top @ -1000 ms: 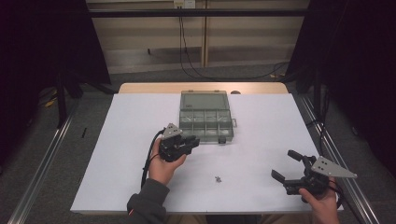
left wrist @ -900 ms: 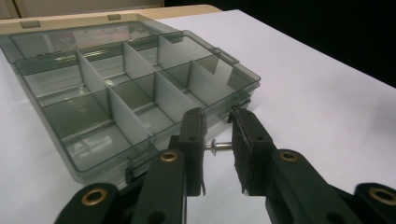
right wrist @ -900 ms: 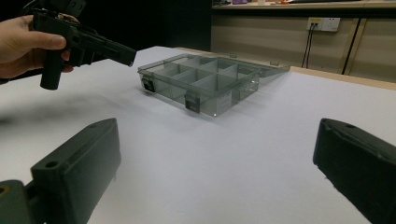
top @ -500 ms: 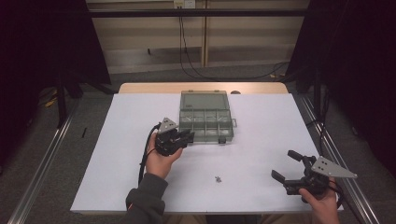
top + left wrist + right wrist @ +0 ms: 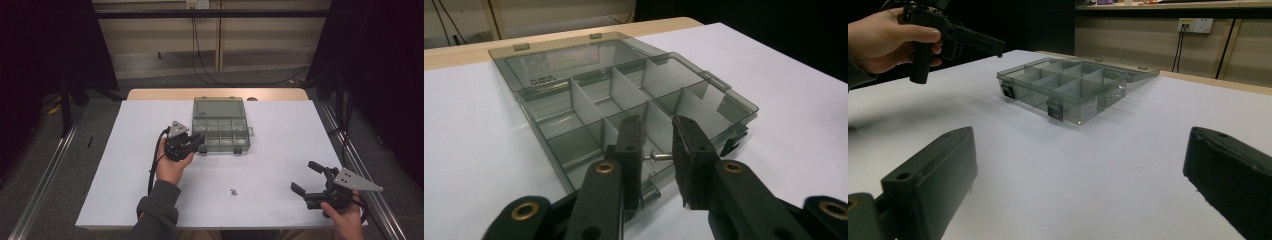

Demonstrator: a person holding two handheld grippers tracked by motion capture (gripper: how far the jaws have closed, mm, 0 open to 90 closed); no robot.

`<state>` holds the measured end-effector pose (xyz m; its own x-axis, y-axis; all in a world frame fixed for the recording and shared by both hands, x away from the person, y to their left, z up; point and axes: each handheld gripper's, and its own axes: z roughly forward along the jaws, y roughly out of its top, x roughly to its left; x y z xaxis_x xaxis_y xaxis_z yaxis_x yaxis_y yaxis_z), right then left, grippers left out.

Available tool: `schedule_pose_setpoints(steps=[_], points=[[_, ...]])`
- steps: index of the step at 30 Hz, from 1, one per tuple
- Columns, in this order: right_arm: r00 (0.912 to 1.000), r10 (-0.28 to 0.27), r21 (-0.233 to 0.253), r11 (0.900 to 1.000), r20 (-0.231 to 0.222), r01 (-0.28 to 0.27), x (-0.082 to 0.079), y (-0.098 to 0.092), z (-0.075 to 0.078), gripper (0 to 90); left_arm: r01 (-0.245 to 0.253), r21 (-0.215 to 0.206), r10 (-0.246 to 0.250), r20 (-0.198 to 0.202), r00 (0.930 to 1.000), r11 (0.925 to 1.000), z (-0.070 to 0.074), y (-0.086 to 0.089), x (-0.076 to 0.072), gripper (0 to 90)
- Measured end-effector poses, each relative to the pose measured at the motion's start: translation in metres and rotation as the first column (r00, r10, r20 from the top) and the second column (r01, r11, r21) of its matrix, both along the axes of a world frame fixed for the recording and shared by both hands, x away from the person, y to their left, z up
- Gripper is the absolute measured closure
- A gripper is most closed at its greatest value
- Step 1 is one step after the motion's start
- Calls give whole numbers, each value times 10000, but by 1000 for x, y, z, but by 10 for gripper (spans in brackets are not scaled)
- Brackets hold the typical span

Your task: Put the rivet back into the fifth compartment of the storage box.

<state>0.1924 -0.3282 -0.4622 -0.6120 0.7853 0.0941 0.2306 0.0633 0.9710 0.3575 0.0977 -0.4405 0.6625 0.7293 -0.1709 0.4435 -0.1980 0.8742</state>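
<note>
Currently left gripper (image 5: 658,145) is clamped on a small screw (image 5: 659,157) just over the compartment box's (image 5: 589,95) near edge; right gripper (image 5: 306,180) released.

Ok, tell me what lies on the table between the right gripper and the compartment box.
Small screws on the white table, in the high view.

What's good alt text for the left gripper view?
The left gripper pinches a small silver metal screw crosswise between its two black fingers, just above the near edge of an open smoky transparent plastic compartment box whose compartments look empty, on a white table.
</note>
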Motion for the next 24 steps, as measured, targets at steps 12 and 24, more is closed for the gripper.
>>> schedule_pose_setpoints(steps=[12, 24], points=[[10000, 76, 6, 10000, -16, -76, 1, 2, 0, 7, -560, 56, 558, 208, 9982, 9984, -9, -1, 16, 745], [9999, 133, 83, 9999, -36, -132, 1, 1, 0, 6, -777, 308, 779, -39, 9970, 9965, -23, -6, 26, 662]])
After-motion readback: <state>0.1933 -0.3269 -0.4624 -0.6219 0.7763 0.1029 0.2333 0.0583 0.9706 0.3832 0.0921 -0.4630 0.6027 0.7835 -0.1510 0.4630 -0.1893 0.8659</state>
